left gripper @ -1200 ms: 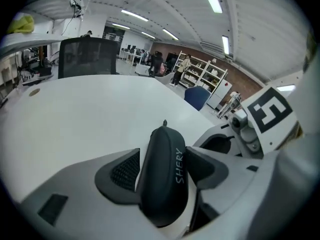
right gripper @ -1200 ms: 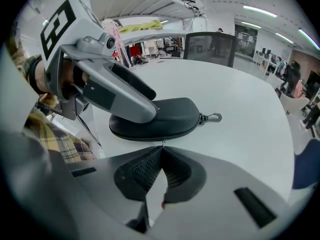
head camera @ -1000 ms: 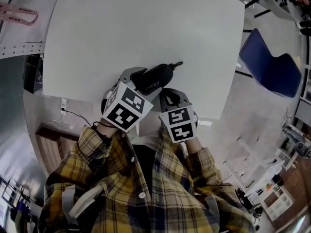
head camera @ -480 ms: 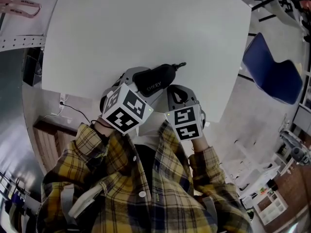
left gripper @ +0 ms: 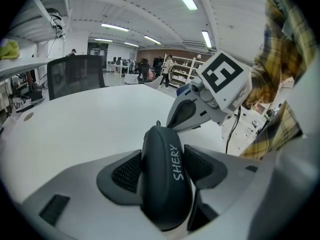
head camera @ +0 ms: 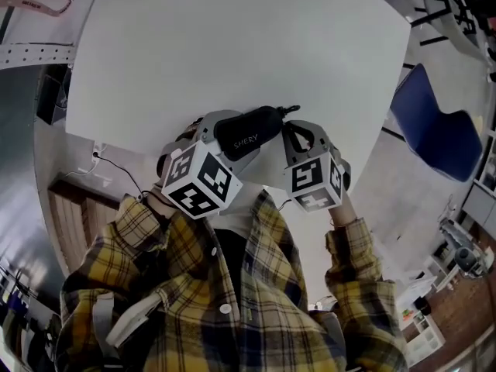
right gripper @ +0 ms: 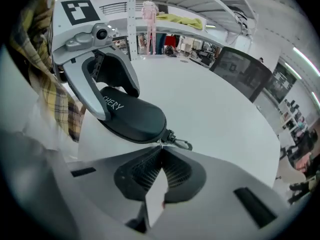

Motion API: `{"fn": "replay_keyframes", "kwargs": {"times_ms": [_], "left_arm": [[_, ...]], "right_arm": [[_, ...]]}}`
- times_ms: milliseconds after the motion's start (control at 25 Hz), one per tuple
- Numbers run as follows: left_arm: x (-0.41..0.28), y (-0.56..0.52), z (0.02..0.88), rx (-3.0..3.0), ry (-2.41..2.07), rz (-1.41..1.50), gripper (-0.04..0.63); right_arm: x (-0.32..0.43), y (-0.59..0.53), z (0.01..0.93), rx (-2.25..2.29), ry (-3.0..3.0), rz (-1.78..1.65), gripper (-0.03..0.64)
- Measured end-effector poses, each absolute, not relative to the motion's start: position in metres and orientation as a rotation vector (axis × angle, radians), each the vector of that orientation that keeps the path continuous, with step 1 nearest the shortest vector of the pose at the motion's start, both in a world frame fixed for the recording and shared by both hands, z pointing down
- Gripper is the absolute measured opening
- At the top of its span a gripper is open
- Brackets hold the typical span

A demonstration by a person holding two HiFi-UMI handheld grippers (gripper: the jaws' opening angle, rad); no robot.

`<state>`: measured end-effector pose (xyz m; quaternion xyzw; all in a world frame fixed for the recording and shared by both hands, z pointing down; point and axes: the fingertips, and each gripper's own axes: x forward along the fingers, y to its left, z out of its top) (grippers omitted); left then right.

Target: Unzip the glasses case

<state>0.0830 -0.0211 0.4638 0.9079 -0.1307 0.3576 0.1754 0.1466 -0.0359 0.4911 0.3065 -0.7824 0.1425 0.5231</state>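
A black zipped glasses case (head camera: 246, 132) with white lettering is held just above the near edge of the white table (head camera: 232, 45). My left gripper (head camera: 229, 141) is shut on its body, with a pad pressing each long side of the case (left gripper: 165, 176). A small metal clip (right gripper: 182, 144) hangs off the case's far end. My right gripper (head camera: 290, 125) sits at that end. Its pads (right gripper: 150, 166) are shut together, and their tips pinch the small zipper pull (right gripper: 159, 143) beside the clip. The case (right gripper: 132, 116) lies tilted between the two grippers.
The table's near edge runs just under both grippers. A blue chair (head camera: 438, 118) stands off the table's right side. A pink lanyard (head camera: 39, 2) lies on another surface at top left. My plaid sleeves fill the lower part of the head view.
My right gripper has moved right and rolled, from below the case to its clip end. The left gripper and the case have stayed in place.
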Motion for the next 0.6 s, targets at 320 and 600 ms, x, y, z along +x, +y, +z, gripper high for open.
{"fn": "replay_keyframes", "kwargs": {"times_ms": [320, 600], "left_arm": [[0.083, -0.021, 0.466, 2.581, -0.365, 1.012, 0.276], [0.08, -0.025, 0.467, 2.567, -0.418, 0.991, 0.276]], "right_arm": [[0.139, -0.062, 0.493, 0.443, -1.882, 0.003, -0.002], [0.128, -0.076, 0.492, 0.275, -1.842, -0.189, -0.002]]}}
